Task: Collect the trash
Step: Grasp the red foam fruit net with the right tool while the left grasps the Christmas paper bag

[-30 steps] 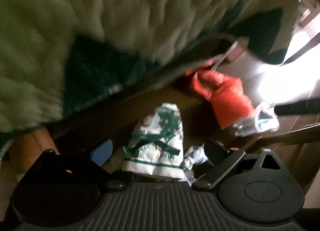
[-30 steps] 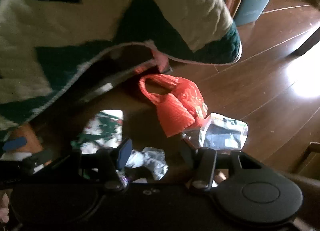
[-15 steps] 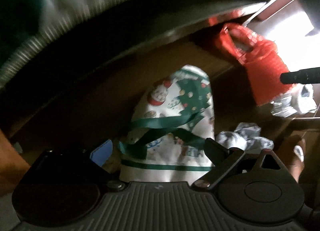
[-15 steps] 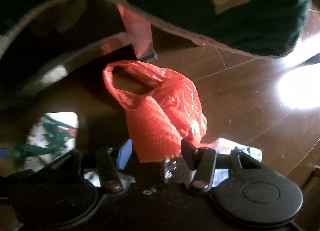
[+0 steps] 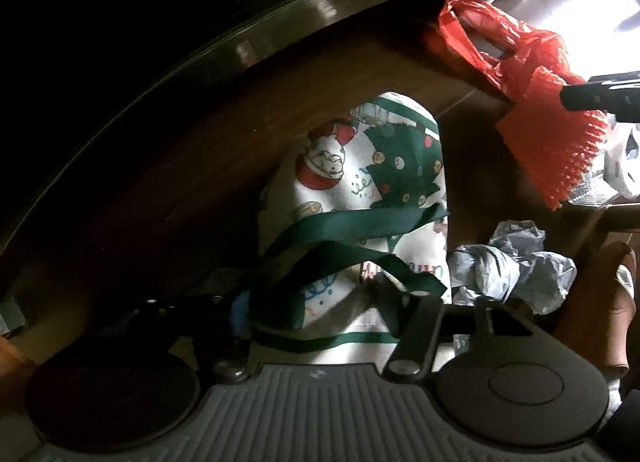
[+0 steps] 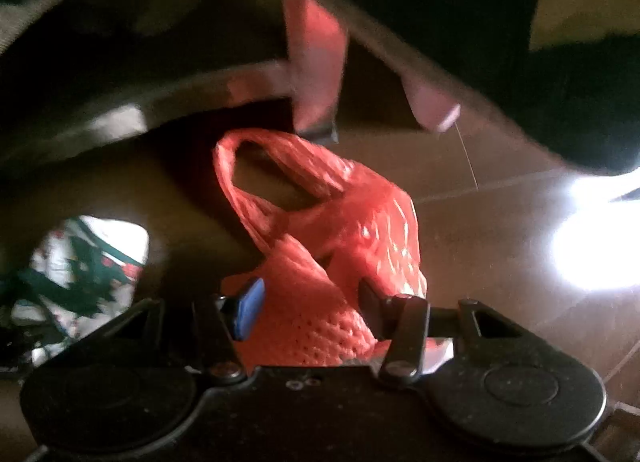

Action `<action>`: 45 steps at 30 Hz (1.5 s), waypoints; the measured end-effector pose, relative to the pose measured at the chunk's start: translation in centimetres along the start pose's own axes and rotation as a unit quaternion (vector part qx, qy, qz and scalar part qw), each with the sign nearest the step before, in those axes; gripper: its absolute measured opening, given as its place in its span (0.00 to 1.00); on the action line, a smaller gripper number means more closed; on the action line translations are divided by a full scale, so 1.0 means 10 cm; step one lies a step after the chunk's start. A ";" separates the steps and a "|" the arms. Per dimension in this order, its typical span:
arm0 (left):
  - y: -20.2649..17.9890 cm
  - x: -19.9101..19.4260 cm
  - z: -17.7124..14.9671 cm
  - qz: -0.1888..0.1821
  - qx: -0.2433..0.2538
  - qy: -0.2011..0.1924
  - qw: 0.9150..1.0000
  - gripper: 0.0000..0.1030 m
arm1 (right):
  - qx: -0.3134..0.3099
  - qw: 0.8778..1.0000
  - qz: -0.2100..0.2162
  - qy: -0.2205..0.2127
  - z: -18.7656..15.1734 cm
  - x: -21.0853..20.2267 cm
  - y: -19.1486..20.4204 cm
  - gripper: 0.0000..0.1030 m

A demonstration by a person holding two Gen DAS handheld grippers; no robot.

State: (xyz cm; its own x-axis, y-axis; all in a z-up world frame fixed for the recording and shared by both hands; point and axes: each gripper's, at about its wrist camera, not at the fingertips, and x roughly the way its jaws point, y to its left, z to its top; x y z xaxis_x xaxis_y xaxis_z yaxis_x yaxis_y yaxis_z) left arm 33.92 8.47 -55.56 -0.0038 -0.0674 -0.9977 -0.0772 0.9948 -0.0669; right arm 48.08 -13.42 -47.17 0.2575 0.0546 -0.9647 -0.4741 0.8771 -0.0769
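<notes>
Your left gripper (image 5: 312,302) sits low with its jaws spread wide, the blue-padded finger on the left in deep shadow and the dark finger on the right angled inward. Your right gripper (image 6: 310,304) is also parted, blue pad on the left, black finger on the right. Its fingers seem not yet to be clamping, though blur makes that uncertain.

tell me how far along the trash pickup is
Nothing looks collected yet. In hand: the open left gripper straddles the christmas bag, the open right gripper straddles the red bag. Left on the floor: crumpled grey plastic.
</notes>
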 end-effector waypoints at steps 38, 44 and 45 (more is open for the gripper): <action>0.17 -0.14 -0.02 -0.046 -0.047 -0.012 0.998 0.15 | -0.104 0.993 0.040 0.045 -0.20 0.47 0.73 0.37; 0.20 -0.12 -0.01 -0.051 -0.052 -0.013 0.997 0.15 | -0.105 0.994 0.013 0.037 -0.25 0.58 0.83 0.43; 0.20 -0.13 -0.01 -0.052 -0.051 -0.013 0.997 0.15 | -0.119 0.992 0.005 0.036 -0.27 0.58 0.88 0.41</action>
State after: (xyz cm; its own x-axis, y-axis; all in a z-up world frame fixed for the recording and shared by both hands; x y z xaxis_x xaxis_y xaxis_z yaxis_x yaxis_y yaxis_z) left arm 33.67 10.50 -54.44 0.0347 -0.1662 -0.9855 -0.1768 0.9695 -0.1697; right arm 43.14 -6.69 -54.16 0.1947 0.0201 -0.9807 -0.6637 0.7389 -0.1166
